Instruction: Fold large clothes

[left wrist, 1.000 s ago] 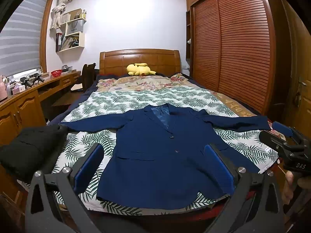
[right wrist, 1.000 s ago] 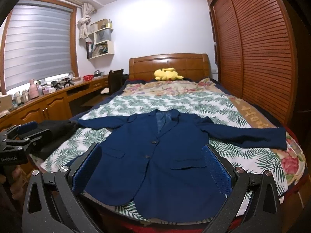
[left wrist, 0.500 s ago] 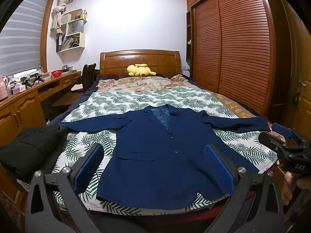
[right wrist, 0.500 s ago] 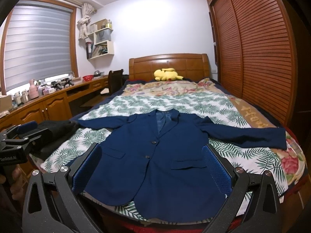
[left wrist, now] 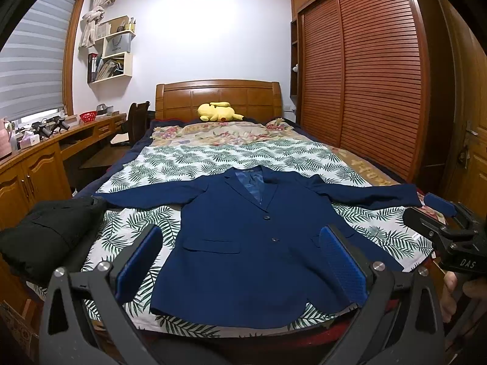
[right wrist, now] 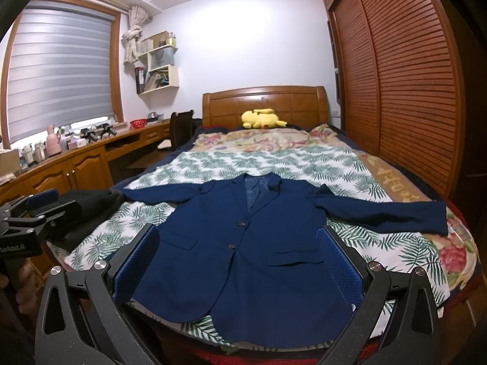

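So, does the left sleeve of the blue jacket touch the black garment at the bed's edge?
Cannot tell. In the left wrist view the blue jacket's sleeve end meets the black garment with no visible gap, but overlap or contact is unclear.

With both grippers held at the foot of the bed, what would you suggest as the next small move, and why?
Probably move the right gripper forward to the cuff of the jacket's right-hand sleeve and grip it, ready to fold it across the chest. The blue jacket lies flat and buttoned with both sleeves spread wide, and both grippers, the left gripper included, are open, empty and short of the hem.
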{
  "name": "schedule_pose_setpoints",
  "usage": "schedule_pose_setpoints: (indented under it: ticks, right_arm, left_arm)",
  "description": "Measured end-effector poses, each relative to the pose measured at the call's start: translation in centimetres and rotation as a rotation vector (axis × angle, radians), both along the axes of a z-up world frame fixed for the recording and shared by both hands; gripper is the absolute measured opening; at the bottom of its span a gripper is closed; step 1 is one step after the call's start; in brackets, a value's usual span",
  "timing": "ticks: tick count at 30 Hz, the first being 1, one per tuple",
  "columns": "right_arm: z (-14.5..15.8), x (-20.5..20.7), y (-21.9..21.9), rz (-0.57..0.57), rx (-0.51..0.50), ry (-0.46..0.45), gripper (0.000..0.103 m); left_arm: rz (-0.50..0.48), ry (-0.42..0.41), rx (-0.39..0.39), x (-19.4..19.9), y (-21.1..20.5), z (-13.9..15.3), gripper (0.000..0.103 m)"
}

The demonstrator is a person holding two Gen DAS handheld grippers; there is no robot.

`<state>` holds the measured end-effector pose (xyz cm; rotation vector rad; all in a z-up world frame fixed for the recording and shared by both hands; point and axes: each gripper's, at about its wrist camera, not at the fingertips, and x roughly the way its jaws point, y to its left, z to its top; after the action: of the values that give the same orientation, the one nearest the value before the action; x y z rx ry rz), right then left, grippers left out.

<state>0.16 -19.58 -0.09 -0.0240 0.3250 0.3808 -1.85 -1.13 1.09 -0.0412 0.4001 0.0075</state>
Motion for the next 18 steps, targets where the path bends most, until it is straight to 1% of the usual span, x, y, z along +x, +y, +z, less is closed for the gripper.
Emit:
schedule_pose_setpoints:
  ticks: [18]
  right_arm:
    - [-0.07,-0.08,0.02,0.001,0.002,-0.002,0.103]
  left_arm:
    - [-0.004,-0.005,-0.002,-0.20,-0.04,0.11,0.103]
